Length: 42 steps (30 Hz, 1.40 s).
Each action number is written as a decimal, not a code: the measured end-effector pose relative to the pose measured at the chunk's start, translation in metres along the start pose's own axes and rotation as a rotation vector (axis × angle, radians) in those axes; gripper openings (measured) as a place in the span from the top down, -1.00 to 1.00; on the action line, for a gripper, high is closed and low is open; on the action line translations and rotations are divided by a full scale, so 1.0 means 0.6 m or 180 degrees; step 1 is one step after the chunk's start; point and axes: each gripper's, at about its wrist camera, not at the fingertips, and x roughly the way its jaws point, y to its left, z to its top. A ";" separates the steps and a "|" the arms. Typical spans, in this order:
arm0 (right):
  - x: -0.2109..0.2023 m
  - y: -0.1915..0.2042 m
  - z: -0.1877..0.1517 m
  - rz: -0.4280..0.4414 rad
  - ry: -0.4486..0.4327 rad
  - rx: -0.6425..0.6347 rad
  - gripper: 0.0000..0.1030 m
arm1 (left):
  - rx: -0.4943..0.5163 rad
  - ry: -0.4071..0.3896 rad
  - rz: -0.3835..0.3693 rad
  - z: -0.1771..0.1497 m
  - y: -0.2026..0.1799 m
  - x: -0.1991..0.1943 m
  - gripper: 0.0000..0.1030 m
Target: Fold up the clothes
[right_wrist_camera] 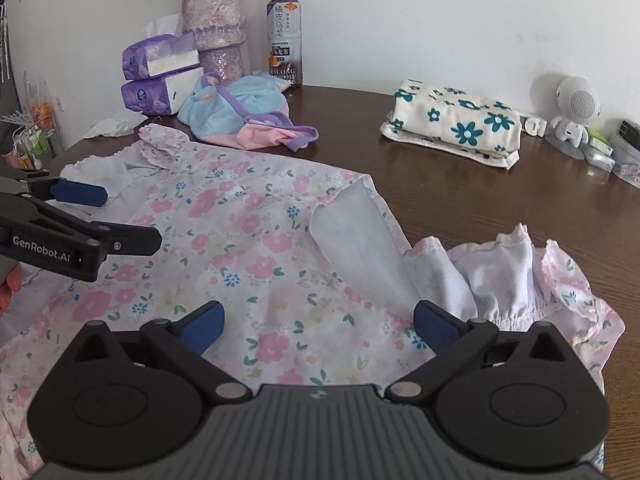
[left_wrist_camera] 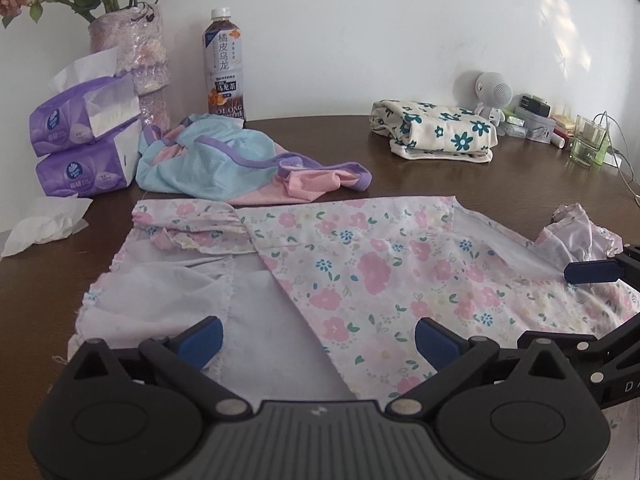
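Note:
A pink floral garment (left_wrist_camera: pixel 360 264) (right_wrist_camera: pixel 248 216) lies spread on the brown table (left_wrist_camera: pixel 440 176) (right_wrist_camera: pixel 480 200), with parts turned over so the white inside shows. Its ruffled sleeve (right_wrist_camera: pixel 520 272) is bunched at the right. My left gripper (left_wrist_camera: pixel 318 340) (right_wrist_camera: pixel 128 216) hovers open over the garment's left part. Over its right part my right gripper (right_wrist_camera: pixel 320 326) (left_wrist_camera: pixel 548 306) is open too, close to the bunched sleeve. Neither holds cloth. A folded cream garment with teal flowers (left_wrist_camera: pixel 436 132) (right_wrist_camera: pixel 452 124) rests at the back right. A crumpled blue, pink and purple garment (left_wrist_camera: pixel 240 164) (right_wrist_camera: pixel 240 116) lies behind the floral one.
At the back left stand purple tissue packs (left_wrist_camera: pixel 80 140) (right_wrist_camera: pixel 160 76), a vase of flowers (left_wrist_camera: pixel 136 56) (right_wrist_camera: pixel 216 24) and a tea bottle (left_wrist_camera: pixel 224 68) (right_wrist_camera: pixel 285 36). A loose tissue (left_wrist_camera: pixel 44 224) lies left. A white figurine (right_wrist_camera: pixel 572 112), a glass (left_wrist_camera: pixel 588 140) and small clutter line the right wall.

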 end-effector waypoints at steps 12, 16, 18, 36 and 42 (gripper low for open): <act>0.017 -0.003 0.012 -0.0173 -0.0087 0.0226 -0.99 | -0.0077 -0.0020 0.0018 -0.002 -0.002 0.002 -0.99; 0.021 0.003 0.010 -0.0236 -0.0109 0.0209 -0.99 | -0.0074 0.0005 0.0051 -0.004 -0.003 0.005 -0.99; 0.022 0.005 0.008 -0.0257 -0.0124 0.0195 -0.99 | -0.0063 0.0033 0.0063 -0.006 -0.003 0.008 -0.99; 0.016 0.006 0.002 -0.0243 -0.0115 0.0164 -0.99 | 0.0021 0.0013 0.0066 -0.011 -0.005 0.008 -1.00; 0.016 0.006 0.002 -0.0241 -0.0114 0.0165 -0.99 | 0.0025 0.0005 0.0058 -0.011 -0.004 0.007 -1.00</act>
